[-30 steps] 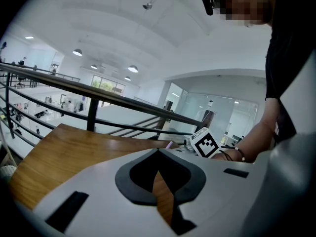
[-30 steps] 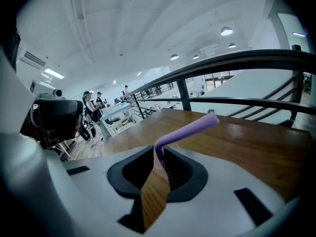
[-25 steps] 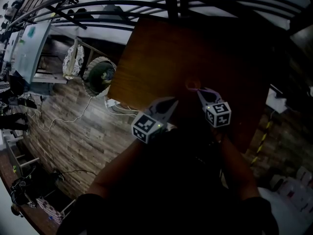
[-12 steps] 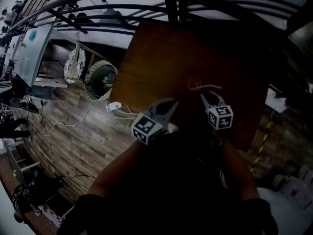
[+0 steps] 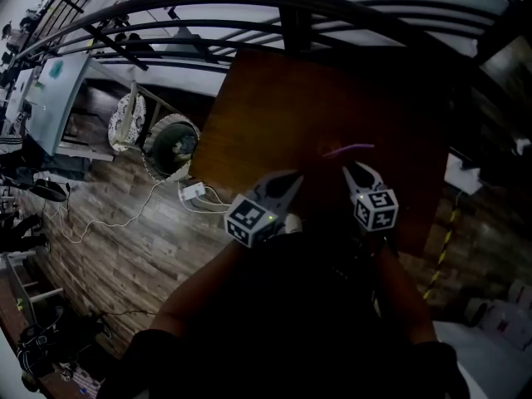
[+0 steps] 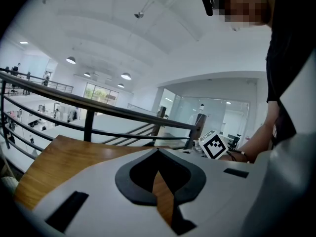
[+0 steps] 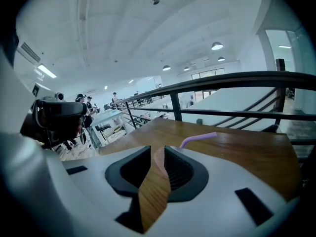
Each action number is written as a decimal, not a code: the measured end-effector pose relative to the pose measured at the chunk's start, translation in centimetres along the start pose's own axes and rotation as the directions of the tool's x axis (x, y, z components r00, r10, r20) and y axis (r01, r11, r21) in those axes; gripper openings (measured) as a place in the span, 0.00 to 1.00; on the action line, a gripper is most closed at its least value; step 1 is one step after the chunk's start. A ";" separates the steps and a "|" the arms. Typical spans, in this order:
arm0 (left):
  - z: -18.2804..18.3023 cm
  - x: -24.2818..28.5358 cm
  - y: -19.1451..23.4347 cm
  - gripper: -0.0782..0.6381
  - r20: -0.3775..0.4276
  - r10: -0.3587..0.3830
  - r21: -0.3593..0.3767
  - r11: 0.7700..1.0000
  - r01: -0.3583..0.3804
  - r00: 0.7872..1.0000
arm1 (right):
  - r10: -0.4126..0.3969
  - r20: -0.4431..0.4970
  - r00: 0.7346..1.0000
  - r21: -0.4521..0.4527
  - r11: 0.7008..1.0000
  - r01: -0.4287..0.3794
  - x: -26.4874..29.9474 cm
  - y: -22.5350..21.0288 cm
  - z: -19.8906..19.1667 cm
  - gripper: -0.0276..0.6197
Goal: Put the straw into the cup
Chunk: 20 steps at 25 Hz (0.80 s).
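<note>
A purple bent straw (image 5: 349, 149) sticks up over the dark wooden table (image 5: 266, 106), its short end lying level. Its foot is at a small dim cup (image 5: 327, 149) that I can barely make out. In the right gripper view the straw (image 7: 197, 138) rises just behind the jaws, and the cup is hidden there. My right gripper (image 5: 357, 169) hangs a little short of the straw, jaws slightly apart, holding nothing. My left gripper (image 5: 293, 176) hovers at the table's near edge with its tips together and nothing held.
A dark metal railing (image 5: 249, 15) runs along the table's far side. Down on the plank floor to the left stand a round basket (image 5: 170, 140) and a white power strip (image 5: 193, 191) with a cable. The right gripper's marker cube (image 6: 215, 145) shows in the left gripper view.
The right gripper, which was at the straw a second ago, has drawn back toward me. The straw stays by the cup with its bent end pointing right. The left gripper barely moved.
</note>
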State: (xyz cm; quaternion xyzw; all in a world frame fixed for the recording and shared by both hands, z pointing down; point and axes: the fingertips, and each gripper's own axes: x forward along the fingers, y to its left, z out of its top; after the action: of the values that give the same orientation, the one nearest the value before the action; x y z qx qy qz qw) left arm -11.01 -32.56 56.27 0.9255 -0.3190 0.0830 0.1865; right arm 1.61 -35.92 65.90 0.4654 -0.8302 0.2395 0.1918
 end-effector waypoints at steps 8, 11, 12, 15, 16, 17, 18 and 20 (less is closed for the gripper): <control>1.6 -0.7 -1.1 0.12 0.050 -0.043 0.013 0.999 0.042 0.998 | -0.005 0.093 0.996 -0.060 0.998 0.010 -3.0 2.4 2.9 0.10; 2.3 -1.2 -1.4 0.12 0.076 -0.052 0.008 0.999 0.051 0.996 | 0.026 0.121 0.992 -0.086 0.996 -0.016 -3.7 3.7 3.6 0.07; 2.6 -1.4 -1.5 0.12 0.083 -0.056 0.012 0.998 0.055 0.995 | 0.037 0.124 0.992 -0.096 0.995 -0.025 -3.9 4.3 3.9 0.06; 2.8 -1.7 -2.0 0.12 0.098 -0.077 0.022 0.997 0.076 0.992 | 0.069 0.137 0.988 -0.126 0.991 -0.051 -5.0 5.8 4.6 0.06; 2.8 -1.7 -2.2 0.12 0.099 -0.086 0.023 0.996 0.084 0.991 | 0.076 0.142 0.987 -0.146 0.988 -0.055 -5.4 6.4 5.1 0.06; 2.7 -1.7 -2.3 0.12 0.100 -0.095 0.025 0.995 0.093 0.990 | 0.080 0.147 0.986 -0.174 0.983 -0.054 -5.8 6.8 5.5 0.06; 2.7 -1.7 -2.5 0.12 0.103 -0.105 0.024 0.994 0.103 0.989 | 0.082 0.151 0.985 -0.204 0.978 -0.050 -6.1 7.3 6.0 0.06; 2.7 -1.7 -2.8 0.12 0.113 -0.121 0.015 0.993 0.120 0.986 | 0.087 0.154 0.984 -0.260 0.965 -0.045 -6.7 8.0 6.5 0.06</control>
State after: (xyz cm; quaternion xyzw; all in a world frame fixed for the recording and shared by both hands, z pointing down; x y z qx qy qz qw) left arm -10.54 -30.66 52.55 0.9471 -0.2721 0.0203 0.1688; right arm -2.68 -31.49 55.24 0.4269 -0.8822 0.0977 0.1731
